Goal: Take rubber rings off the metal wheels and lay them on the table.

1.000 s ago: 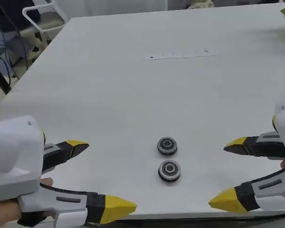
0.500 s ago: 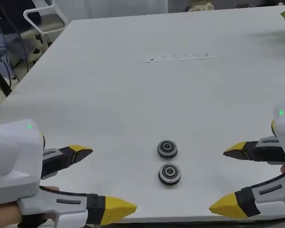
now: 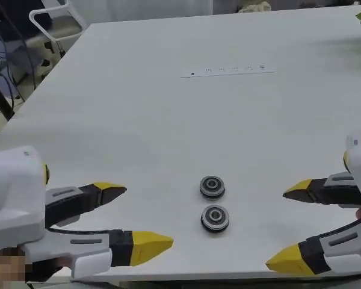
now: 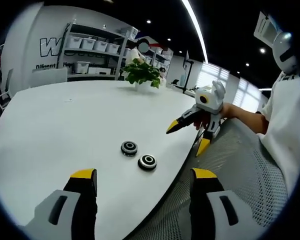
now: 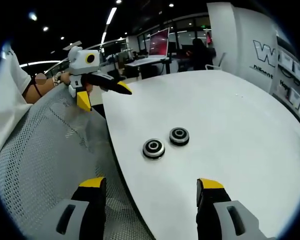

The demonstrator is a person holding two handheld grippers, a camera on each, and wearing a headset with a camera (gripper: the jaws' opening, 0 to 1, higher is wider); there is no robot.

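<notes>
Lately the left claw (image 3: 148, 216) had crept toward the metal wheels (image 3: 212, 186); it and the right claw (image 3: 275, 227) gaped empty. Near the desk's (image 3: 168, 120) front edge, a nudged wheel might roll off.

The bench (image 3: 168, 108) is plain pale grey-white. Between the two pairs of fingers (image 3: 102, 194), the far wheel (image 3: 212, 186) and the near wheel (image 3: 215, 218) are black at the rim with silvery metal centres. The left gripper (image 3: 145, 215) and right gripper (image 3: 277, 227) have white bodies and black fingers tipped bright yellow. Beyond the left fingers, a plant (image 4: 142, 72) shows green leaves. Under the right fingers spreads a grey dotted mesh (image 5: 45, 150).
</notes>
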